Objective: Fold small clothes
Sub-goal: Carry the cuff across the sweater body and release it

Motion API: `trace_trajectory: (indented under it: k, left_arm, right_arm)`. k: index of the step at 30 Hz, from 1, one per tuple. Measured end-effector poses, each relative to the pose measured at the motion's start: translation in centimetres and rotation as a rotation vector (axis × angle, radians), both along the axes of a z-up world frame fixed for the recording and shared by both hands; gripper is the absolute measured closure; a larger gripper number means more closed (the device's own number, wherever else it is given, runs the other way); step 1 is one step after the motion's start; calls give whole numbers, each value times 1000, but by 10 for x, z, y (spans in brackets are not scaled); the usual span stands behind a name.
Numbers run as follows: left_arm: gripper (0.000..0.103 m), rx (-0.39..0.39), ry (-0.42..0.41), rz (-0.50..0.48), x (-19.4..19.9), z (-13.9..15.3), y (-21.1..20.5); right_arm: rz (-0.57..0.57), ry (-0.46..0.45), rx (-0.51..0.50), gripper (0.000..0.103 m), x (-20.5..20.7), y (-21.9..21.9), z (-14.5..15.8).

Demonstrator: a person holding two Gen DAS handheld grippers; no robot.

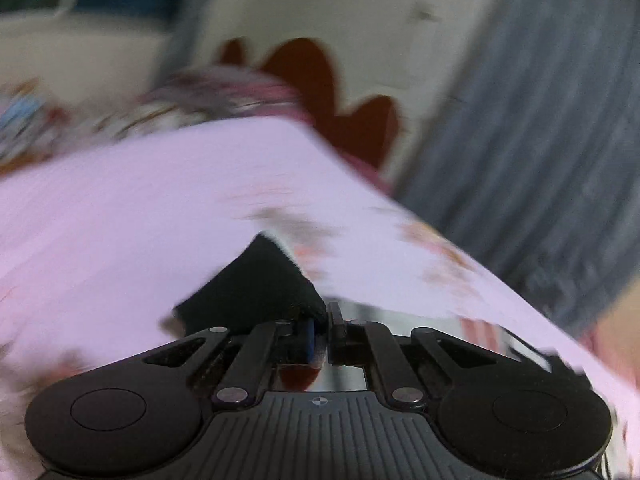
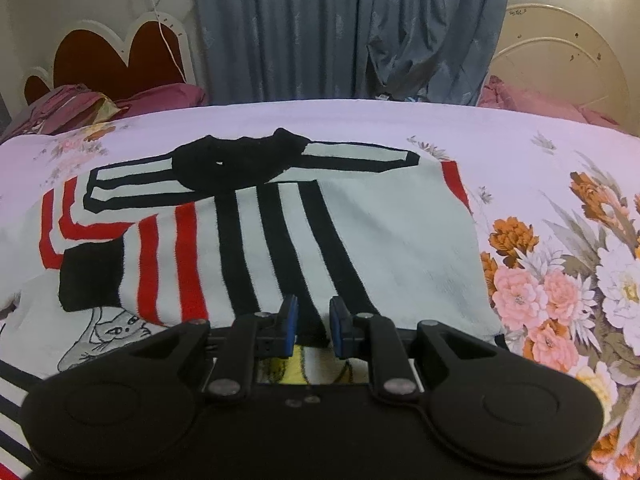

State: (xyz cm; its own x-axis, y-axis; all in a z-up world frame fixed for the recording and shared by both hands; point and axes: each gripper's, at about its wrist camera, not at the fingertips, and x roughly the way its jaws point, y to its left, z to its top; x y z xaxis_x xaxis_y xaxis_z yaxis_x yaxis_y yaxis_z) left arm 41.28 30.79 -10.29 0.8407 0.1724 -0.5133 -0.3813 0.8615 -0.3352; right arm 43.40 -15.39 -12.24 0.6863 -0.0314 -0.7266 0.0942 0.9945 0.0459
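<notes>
A white knitted sweater (image 2: 360,248) with black and red stripes lies spread on the floral bed sheet (image 2: 560,160), its black collar (image 2: 240,160) at the far side. One sleeve is folded across, ending in a black cuff (image 2: 90,280). My right gripper (image 2: 313,320) sits at the sweater's near edge, its jaws narrow with a fold of the striped fabric pinched between the blue pads. In the blurred left wrist view my left gripper (image 1: 326,320) is shut on a piece of black knitted fabric (image 1: 256,280), lifted above the sheet (image 1: 120,200).
A cloth with a cat drawing (image 2: 116,332) lies under the sweater's near left. A red heart-shaped headboard (image 2: 100,56) and pink pillows (image 2: 168,94) stand at the far left. Grey-blue curtains (image 2: 320,28) hang behind the bed. The floral sheet stretches to the right.
</notes>
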Motion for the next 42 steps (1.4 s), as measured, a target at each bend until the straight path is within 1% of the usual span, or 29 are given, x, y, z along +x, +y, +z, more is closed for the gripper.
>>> trace_trajectory:
  k: [1,2,4,7,12,15,16,20,24,27,28,29,30,32,34,37,38,40,42]
  left_arm:
    - [98,27,-1,-52,10,6,-21]
    - [98,36,-2,-87,19,10,-37]
    - [98,32,0,-156,36,13,-72]
    - [98,47,31,-243,57,10,-121]
    - [98,123,99,-379,77,0,-201]
    - [98,181,109,-470,78,1,-245]
    - [98,211,119,-498,80,1,-261]
    - [98,260,167,-571,86,-4,-303]
    - [98,276,231,-632,98,-17,-338]
    - [97,328,249,-663,99,-25,-362]
    - [94,338,244,-685,101,-29,-369]
    - [83,329,234,-706,99,-29,-372]
    - [68,311,215,-733,96,-28,-375]
    - [56,293,168,-779,87,-25,-381]
    - [55,301,141,-796,77,-21,-381]
    - [55,314,112,-756,57,-7,-358]
    - [55,315,99,-721,47,-3,-342]
    - [55,305,110,-646,31,0,-304]
    - [56,326,109,-569,13,-1,-267]
  right_arm:
    - [3,-3,15,86,1,-3,-1]
    - [7,-5,26,86,1,-5,-2]
    - [16,-9,43,86,1,-11,-2]
    - [19,-22,69,85,1,-22,-1]
    - [26,-38,103,85,-4,-38,2]
    - [0,-47,141,85,-11,-55,5]
    - [-12,-50,160,85,-13,-60,5]
    - [-32,-50,197,85,-21,-77,5]
    - [-50,-39,227,85,-24,-87,4]
    - [-52,-35,243,77,-25,-90,4]
    - [-55,-36,245,72,-26,-90,4]
    - [-57,-38,246,68,-27,-91,5]
    - [-56,-38,247,67,-27,-91,5]
    - [-53,-34,248,67,-26,-89,5]
    - [-47,-33,251,67,-24,-85,5]
    - [-26,-34,255,67,-19,-74,6]
    - [-13,-35,260,67,-17,-69,6]
    - [17,-38,267,67,-12,-56,6]
    - [40,-39,272,67,-6,-43,5]
